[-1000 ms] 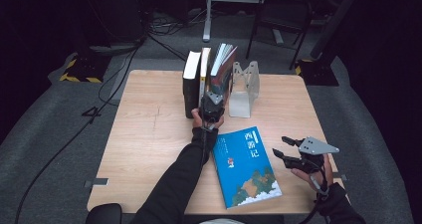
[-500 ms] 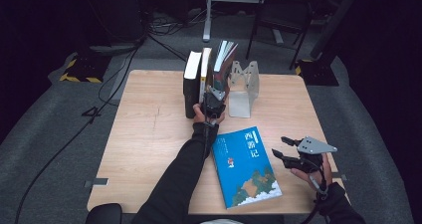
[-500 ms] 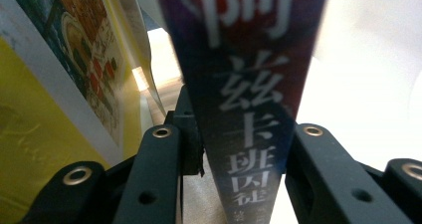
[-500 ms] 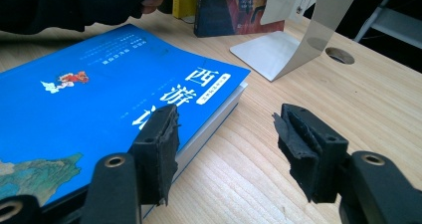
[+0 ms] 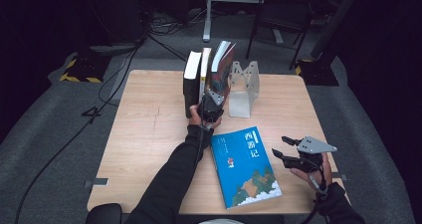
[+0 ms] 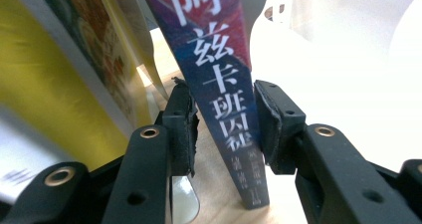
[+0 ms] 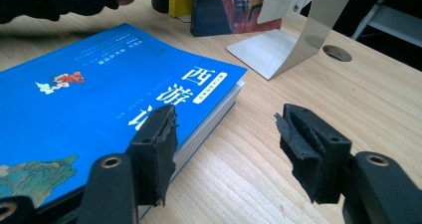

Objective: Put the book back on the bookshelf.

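**Left gripper loosens on the leaning book**

The left gripper [image 6: 223, 119] straddles the dark book's [image 6: 224, 84] spine; its jaws have just been opening, with a gap at the left pad. The book leans among 3 upright books near the bookend [image 5: 244, 87]. The right gripper [image 7: 226, 149] hangs with jaws apart over the table [image 5: 149, 134], just beside the flat blue book [image 7: 99, 94].

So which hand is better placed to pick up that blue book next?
The right: its gripper sits open beside the blue book. The left gripper, its fingers just opening, straddles a standing book.
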Demonstrator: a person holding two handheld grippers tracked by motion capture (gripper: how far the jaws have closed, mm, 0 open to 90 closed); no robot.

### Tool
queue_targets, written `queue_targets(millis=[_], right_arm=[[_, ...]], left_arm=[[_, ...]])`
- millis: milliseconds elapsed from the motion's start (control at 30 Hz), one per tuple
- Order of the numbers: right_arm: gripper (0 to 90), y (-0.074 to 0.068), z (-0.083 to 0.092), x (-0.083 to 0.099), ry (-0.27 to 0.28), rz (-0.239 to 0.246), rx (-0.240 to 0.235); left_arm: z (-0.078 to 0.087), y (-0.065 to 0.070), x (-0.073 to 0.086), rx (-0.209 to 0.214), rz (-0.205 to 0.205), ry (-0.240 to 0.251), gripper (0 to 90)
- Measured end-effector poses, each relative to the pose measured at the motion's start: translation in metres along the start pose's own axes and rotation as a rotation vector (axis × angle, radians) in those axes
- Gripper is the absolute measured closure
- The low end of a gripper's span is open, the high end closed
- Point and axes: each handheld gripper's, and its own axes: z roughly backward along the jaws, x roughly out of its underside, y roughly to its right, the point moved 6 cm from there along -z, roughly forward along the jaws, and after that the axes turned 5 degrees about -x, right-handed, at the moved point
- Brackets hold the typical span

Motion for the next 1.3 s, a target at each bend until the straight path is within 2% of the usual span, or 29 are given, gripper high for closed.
queue_targets(millis=[100,233,267,400,600,667,900,1100,1200,1300], right_arm=[[39.2,0.0,0.0,0.0,0.001,-0.002,0.0],[39.2,0.0,0.0,0.001,-0.003,-0.003,0.001],[39.2,0.0,0.0,0.0,-0.002,-0.004,0.001],[39.2,0.0,0.0,0.001,-0.007,-0.009,0.002],[39.2,-0.001,-0.001,0.002,-0.006,-0.01,-0.002],[39.2,-0.001,-0.001,0.002,-0.007,-0.011,-0.001],[39.1,-0.001,-0.001,0.001,-0.007,-0.008,-0.001],[39.2,-0.001,0.0,0.002,-0.007,-0.011,0.0],[39.2,-0.001,0.0,0.001,-0.006,-0.005,-0.001],[39.2,-0.003,-0.001,0.001,-0.01,-0.005,-0.005]], left_arm=[[0.006,-0.001,0.002,0.003,-0.031,-0.004,60.4],[0.012,-0.002,0.003,0.01,-0.051,-0.005,59.6],[0.016,-0.002,0.005,0.013,-0.07,-0.004,59.5],[0.019,-0.003,0.007,0.018,-0.091,-0.006,60.4],[0.027,-0.005,0.007,0.05,-0.089,0.004,61.7],[0.031,-0.006,0.008,0.065,-0.106,0.005,61.7],[0.04,-0.009,0.008,0.106,-0.109,0.018,61.8],[0.053,-0.008,0.013,0.152,-0.151,0.018,59.5],[0.06,-0.008,0.016,0.176,-0.154,0.019,57.5],[0.07,-0.009,0.02,0.194,-0.19,0.024,56.6]])
